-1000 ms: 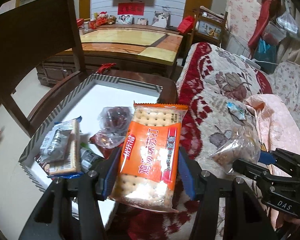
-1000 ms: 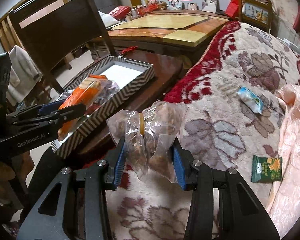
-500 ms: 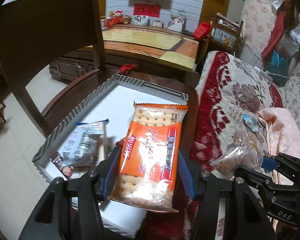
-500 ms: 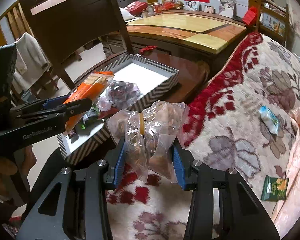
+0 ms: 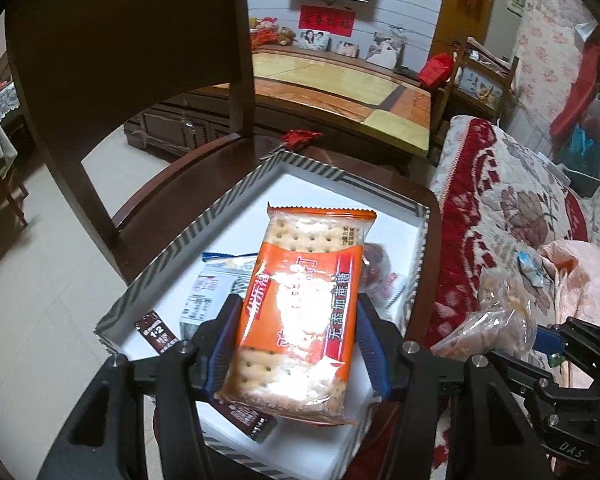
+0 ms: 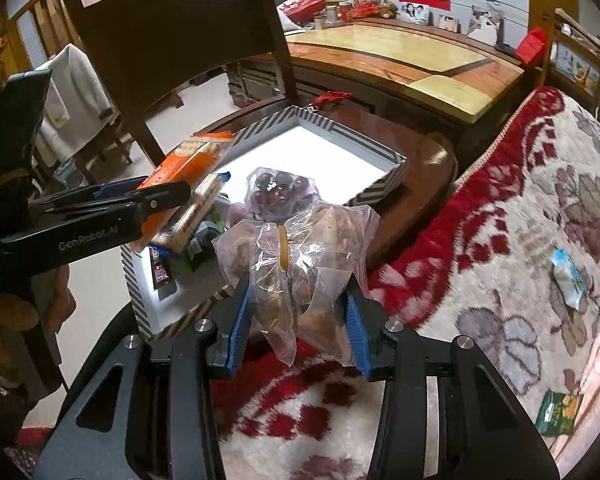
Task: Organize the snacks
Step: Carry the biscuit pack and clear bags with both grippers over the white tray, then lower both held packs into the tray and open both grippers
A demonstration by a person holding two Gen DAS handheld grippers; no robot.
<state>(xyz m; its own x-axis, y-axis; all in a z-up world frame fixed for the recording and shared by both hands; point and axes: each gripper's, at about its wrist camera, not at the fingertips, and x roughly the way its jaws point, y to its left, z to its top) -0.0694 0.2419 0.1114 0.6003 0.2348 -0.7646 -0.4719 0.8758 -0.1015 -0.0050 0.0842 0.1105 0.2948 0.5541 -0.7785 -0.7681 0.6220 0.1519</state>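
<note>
You have a dark wooden chair seat [image 6: 420,160] at frame centre carrying a striped-walled box [image 6: 380,184]; a red tassel [image 6: 332,97] lies at the seat's far edge. Resting on the box floor: a clear bag of dark red fruit [image 6: 278,184], a brown sachet [image 6: 162,270] and a white packet [image 5: 204,300]. To your right, the floral blanket [image 6: 500,208] carries a blue-and-white packet [image 6: 568,276] at right centre and a green packet [image 6: 558,414] at lower right.
</note>
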